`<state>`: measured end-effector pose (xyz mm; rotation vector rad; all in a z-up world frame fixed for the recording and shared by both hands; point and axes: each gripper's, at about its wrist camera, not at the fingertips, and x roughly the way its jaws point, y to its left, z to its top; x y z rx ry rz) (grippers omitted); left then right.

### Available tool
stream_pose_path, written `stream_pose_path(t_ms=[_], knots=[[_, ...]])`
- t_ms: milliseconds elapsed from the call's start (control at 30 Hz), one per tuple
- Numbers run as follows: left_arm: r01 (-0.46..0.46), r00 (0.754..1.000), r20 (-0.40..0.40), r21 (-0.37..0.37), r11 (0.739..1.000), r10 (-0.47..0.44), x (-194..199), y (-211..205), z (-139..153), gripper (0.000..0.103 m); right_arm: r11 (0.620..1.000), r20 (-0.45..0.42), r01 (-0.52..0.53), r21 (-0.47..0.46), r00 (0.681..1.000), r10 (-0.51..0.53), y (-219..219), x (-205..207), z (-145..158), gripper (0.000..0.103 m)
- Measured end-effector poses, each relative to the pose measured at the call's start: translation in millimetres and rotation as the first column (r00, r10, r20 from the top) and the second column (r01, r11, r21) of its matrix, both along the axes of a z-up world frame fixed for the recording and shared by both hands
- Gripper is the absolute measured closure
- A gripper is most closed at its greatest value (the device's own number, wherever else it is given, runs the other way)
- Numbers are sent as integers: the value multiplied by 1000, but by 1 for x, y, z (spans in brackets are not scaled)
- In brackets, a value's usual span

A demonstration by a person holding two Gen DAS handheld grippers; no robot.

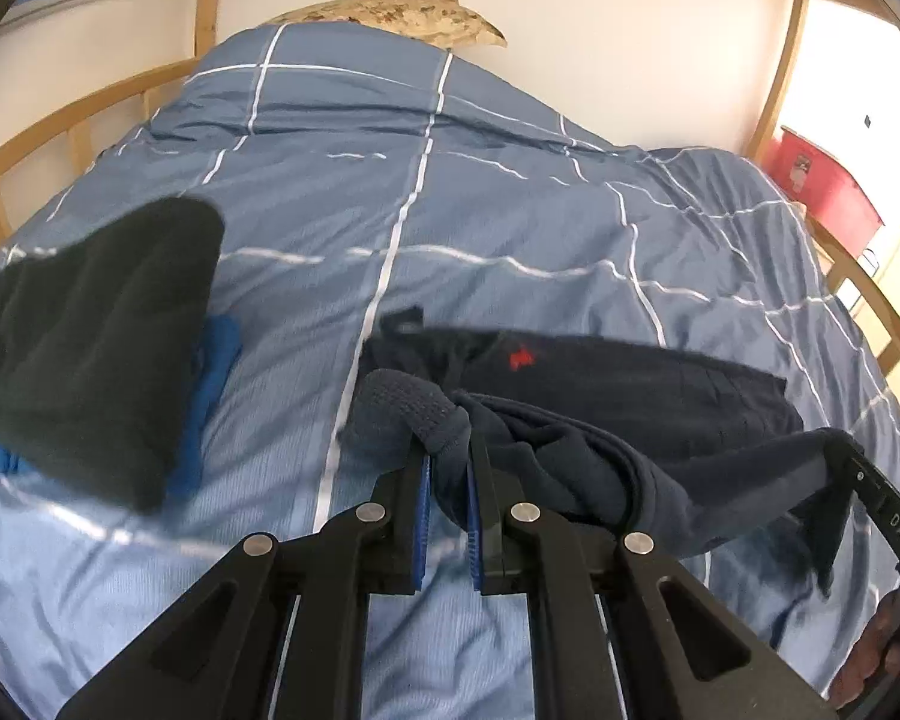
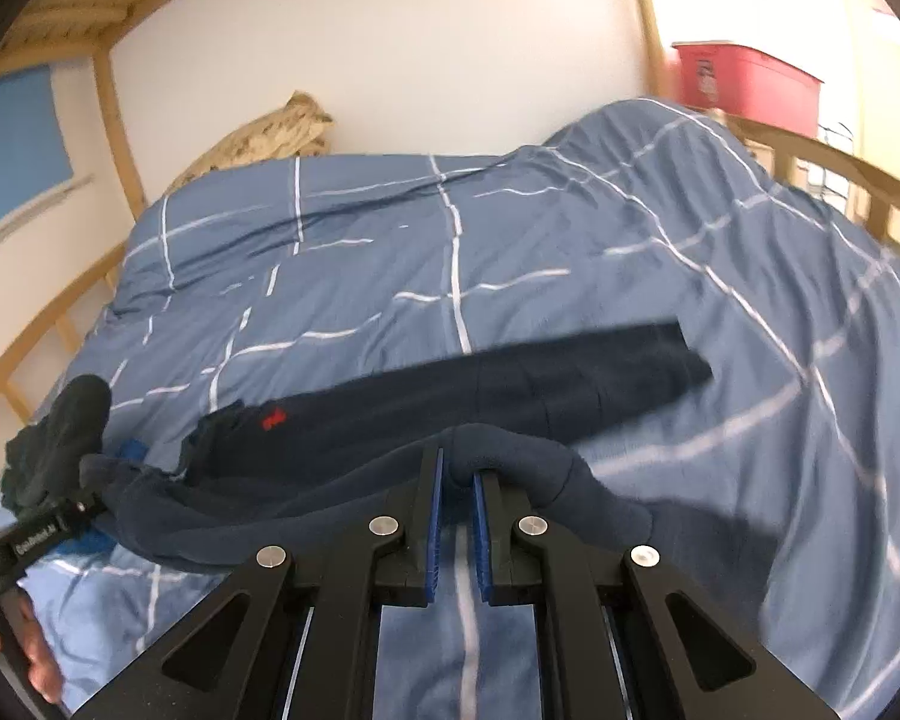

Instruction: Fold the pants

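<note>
Dark navy pants with a small red logo lie across the blue checked duvet. My left gripper is shut on a bunched fold of the pants near the waist end and holds it lifted. My right gripper is shut on another fold of the same pants, further toward the leg end. The cloth hangs stretched between the two grippers. The right gripper shows at the right edge of the left wrist view, the left gripper at the left edge of the right wrist view.
A stack of folded dark and blue clothes lies on the bed's left side. A wooden bed rail runs along the left and another along the right. A patterned pillow is at the head. A red bin stands beyond the bed.
</note>
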<state>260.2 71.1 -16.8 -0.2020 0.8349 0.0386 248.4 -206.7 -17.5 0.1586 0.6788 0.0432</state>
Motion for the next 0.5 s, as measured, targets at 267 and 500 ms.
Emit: stream_pose_path(t_ms=[267, 500], knots=[[-19, 995, -97, 2, 1000, 19, 84, 3, -13, 91, 996, -128, -68, -56, 990, 60, 2, 107, -6, 93], [-17, 985, -170, 25, 1000, 21, 129, 6, -42, 90, 996, -252, -81, -47, 965, 67, 6, 174, -45, 93]])
